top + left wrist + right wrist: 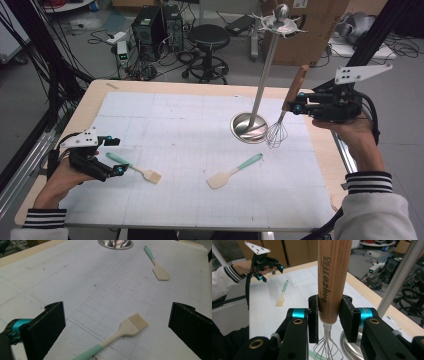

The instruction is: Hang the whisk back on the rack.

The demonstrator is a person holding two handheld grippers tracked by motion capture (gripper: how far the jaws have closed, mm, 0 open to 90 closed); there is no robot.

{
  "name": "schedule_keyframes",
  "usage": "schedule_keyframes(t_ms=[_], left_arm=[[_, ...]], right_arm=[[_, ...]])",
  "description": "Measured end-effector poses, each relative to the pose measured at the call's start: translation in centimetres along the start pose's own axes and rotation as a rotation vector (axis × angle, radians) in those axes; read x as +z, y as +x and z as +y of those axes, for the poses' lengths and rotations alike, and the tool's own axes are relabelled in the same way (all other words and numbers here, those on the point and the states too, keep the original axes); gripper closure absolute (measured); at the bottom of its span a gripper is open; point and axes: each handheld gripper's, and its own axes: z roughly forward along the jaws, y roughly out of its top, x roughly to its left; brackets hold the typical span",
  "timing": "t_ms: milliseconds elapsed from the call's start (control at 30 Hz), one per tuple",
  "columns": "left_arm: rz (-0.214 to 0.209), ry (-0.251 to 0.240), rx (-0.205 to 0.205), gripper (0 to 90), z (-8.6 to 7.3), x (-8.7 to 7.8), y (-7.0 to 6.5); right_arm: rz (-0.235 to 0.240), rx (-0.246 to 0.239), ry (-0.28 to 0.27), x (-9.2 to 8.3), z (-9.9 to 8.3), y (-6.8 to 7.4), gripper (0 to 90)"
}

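My right gripper [329, 318] has its jaws clamped on the wooden handle of the whisk [276, 134], low on the handle just above the wires. Whisk hangs wires-down, handle tilted up and away, lifted clear of the worktop [90, 107]. Wire head sits just right of the stand's round steel base [240, 131]. The stand's pole [265, 67] leans up to a hooked top.

My left gripper [114, 156] rests low at the worktop's left edge, jaws wide, nothing gripped. The brush [133, 325] lies between them: mint handle toward me, bristles pointing away, flat on the white mat [180, 200]. I can't tell whether a jaw touches it.

Spatula [233, 171] lies flat mid-mat, well apart from both grippers, blade toward me.
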Motion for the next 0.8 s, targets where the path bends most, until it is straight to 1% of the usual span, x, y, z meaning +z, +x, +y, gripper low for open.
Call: schedule_keyframes(t_ms=[67, 200, 300, 367, 467, 567, 600, 700, 733, 800], left_arm=[[0.001, -0.002, -0.002, 1.7, 0.0, 0.0, 0.1], [0.003, -0.002, -0.005, 1.7, -0.1, -0.1, 0.2], [0.003, -0.005, -0.008, 1.7, -0.1, -0.1, 0.3], [0.004, -0.007, -0.012, 1.7, -0.1, -0.2, 0.3], [0.008, -0.008, -0.013, 1.7, -0.1, -0.3, 0.4], [0.014, -0.009, -0.015, 1.6, -0.2, -0.5, 0.4], [0.016, -0.007, -0.013, 1.7, -0.2, -0.5, 0.5], [0.018, -0.009, -0.018, 1.6, -0.2, -0.6, 0.5], [0.017, -0.008, -0.017, 1.7, -0.2, -0.6, 0.5], [0.009, -0.006, -0.017, 1.7, -0.2, -0.5, 0.4]], right_arm=[[-0.004, 0.004, 0.017, -0.3, 0.6, -0.5, 70.0], [-0.011, 0.014, 0.023, -0.6, 1.6, -1.2, 70.0], [-0.007, 0.003, 0.027, -0.8, 2.3, -1.7, 70.0], [-0.004, 0.003, 0.031, -0.8, 2.7, -1.9, 70.0], [-0.009, 0.004, 0.043, -0.7, 3.2, -2.4, 69.9], [-0.012, 0.001, 0.037, -0.7, 3.8, -2.8, 70.0], [-0.011, -0.009, 0.035, -0.6, 3.9, -3.0, 69.9], [-0.009, -0.003, 0.046, -0.4, 4.4, -3.3, 69.9], [-0.01, -0.008, 0.049, -0.2, 4.5, -3.4, 69.9], [0.002, 0.006, 0.055, 0.1, 4.7, -3.6, 69.9]])
